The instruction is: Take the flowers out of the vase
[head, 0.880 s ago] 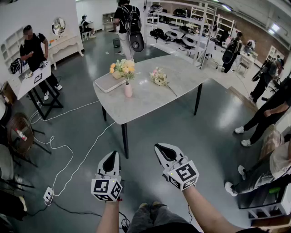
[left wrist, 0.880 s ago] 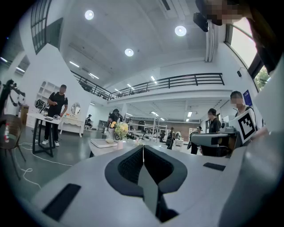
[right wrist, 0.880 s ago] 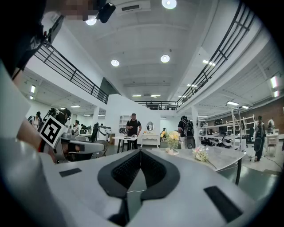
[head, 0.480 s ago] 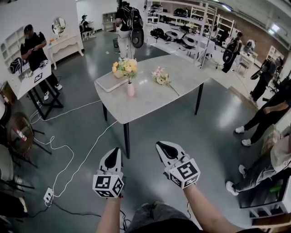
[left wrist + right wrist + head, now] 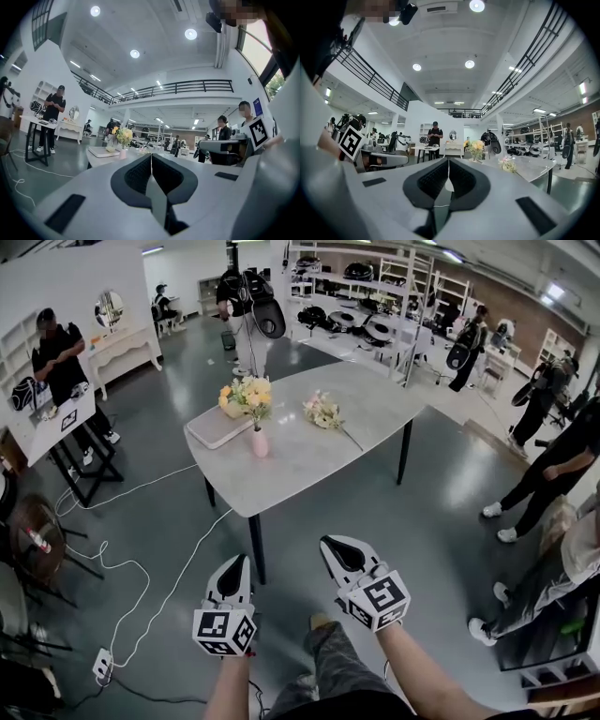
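Note:
A small pink vase (image 5: 259, 442) stands on the grey table (image 5: 309, 451), holding yellow and cream flowers (image 5: 246, 395). A second bunch of pale flowers (image 5: 324, 412) lies flat on the tabletop to its right. Both grippers are held level well short of the table, over the floor. My left gripper (image 5: 233, 563) is shut and empty. My right gripper (image 5: 337, 547) is also shut with nothing in it. In the left gripper view the vase (image 5: 122, 152) shows far ahead, beyond the closed jaws; the right gripper view has the flowers (image 5: 477, 146) in the distance.
A white tray (image 5: 216, 426) lies on the table's left end. White cables (image 5: 141, 563) and a power strip (image 5: 103, 664) trail across the floor at left. Several people stand around the room, and a person (image 5: 246, 306) with a backpack is behind the table.
The view has shifted a little toward the table, and the person's leg has stepped forward between the grippers. Both grippers stay shut and in the same pose.

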### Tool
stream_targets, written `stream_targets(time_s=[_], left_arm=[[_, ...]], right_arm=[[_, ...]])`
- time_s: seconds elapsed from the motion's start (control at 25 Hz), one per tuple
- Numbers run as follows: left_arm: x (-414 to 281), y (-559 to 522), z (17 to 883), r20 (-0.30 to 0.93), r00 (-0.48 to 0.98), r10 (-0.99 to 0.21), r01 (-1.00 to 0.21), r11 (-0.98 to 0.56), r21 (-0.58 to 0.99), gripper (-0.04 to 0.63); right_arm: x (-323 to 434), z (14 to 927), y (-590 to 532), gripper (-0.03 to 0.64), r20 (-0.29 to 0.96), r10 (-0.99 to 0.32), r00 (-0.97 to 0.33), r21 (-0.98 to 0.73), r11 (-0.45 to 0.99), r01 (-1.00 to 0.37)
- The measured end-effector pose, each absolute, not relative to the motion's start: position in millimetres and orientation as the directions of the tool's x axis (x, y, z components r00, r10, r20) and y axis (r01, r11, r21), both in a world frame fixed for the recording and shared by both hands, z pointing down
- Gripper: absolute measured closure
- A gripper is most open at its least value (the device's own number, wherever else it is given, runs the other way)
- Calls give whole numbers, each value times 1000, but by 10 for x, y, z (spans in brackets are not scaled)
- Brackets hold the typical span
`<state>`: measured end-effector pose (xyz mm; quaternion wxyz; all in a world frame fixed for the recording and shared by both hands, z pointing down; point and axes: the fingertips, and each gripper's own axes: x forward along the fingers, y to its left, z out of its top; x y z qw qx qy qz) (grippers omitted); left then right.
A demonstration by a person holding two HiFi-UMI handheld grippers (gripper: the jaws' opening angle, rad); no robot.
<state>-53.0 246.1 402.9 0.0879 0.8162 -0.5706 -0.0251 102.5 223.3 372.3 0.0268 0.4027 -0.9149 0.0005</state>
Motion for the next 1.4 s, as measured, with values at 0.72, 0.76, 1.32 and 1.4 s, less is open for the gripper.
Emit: stream_targets(time_s=[0.72,0.76,1.32,1.4], left_arm=[[-444,925,4242,79,297,-952,-937,-275,214,580],[-434,870,4249,82,293,-952,-938,-271,215,580],[-504,309,4486,123,231,-965,-951,-198,237,580],[-518,257,4519,126,229,-965,-952,-195,236,580]], right_arm=[[783,4020,662,595,114,-645,-756,-2,761,-649],[771,4030,613,595,117,-639,-760,-3,765,-644],[638,4268,-36,595,143,-585,-798,-41,802,-595],[600,4319,-98,595,145,-577,-804,-48,807,-589]])
